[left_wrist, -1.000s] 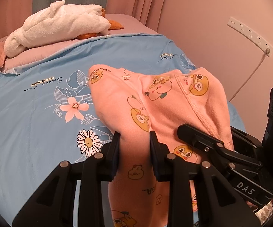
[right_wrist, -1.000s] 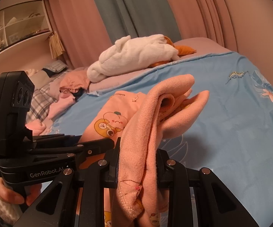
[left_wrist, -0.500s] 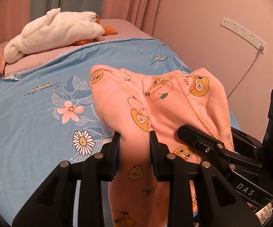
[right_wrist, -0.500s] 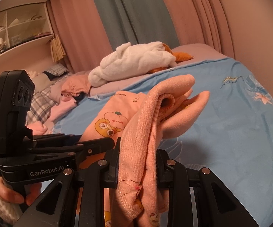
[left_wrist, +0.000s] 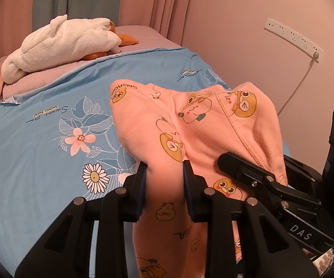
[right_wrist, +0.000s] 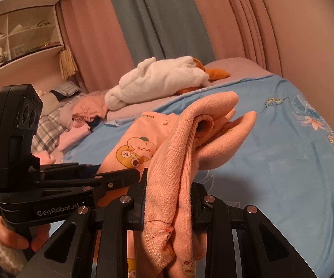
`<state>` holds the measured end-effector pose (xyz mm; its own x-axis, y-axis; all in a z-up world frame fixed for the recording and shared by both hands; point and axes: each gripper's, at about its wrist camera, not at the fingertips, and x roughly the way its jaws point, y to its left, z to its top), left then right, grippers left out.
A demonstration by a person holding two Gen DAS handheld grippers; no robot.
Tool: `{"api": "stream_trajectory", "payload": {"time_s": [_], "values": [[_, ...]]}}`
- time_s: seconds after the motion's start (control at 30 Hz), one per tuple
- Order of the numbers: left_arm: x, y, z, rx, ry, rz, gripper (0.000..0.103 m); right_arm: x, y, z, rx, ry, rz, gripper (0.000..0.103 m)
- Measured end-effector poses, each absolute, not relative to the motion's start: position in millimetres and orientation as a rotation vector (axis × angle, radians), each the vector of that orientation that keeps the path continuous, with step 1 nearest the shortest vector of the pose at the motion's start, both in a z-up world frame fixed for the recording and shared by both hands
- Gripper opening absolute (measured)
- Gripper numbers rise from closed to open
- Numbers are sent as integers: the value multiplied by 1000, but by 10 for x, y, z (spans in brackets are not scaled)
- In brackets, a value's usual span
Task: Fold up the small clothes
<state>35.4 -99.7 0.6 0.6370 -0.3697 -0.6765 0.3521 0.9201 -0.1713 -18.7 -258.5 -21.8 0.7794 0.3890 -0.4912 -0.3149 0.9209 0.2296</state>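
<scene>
The small peach-pink fleece garment printed with yellow cartoon animals [left_wrist: 213, 125] hangs in the air above the bed's light-blue floral cotton cover [left_wrist: 51, 120], held up between two tools. The left tongs [left_wrist: 164, 180] are clamped on one gathered part of it, with fabric bulging above the jaws and trailing below them. The right tongs [right_wrist: 168, 199] are clamped on a thicker bunch, several layers rolled together with a stitched hem dangling beneath.

The cloth looks light, soft and entirely limp: it sags and drapes over whatever holds it and will keep no shape by itself. The brushed surface should give the pads good friction, so slipping seems unlikely, but bunched layers can shift inside a grip. For a clean fold, the better hold would likely be at flat single-layer corners or along the seamed hem, not on a wad. Laying it flat on the bed first would probably help.

Readable writing: "GAGAGA" beside a cartoon on the garment, mirrored in the right wrist view; "Sweet Plum" in script on the bed cover, with a small yellow label I cannot read surely. The left tool's body [right_wrist: 51, 208] carries "GenRobot.AI", and the right tool's body [left_wrist: 301, 231] shows "DAS". A hand [right_wrist: 11, 238] grips the left tool's handle.
</scene>
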Motion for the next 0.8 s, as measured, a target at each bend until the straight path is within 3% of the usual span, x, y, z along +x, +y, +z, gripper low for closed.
{"api": "stream_trajectory", "payload": {"time_s": [0.8], "values": [[291, -909, 120, -23, 736, -395, 28, -196, -2511, -109, 100, 532, 394, 28]]}}
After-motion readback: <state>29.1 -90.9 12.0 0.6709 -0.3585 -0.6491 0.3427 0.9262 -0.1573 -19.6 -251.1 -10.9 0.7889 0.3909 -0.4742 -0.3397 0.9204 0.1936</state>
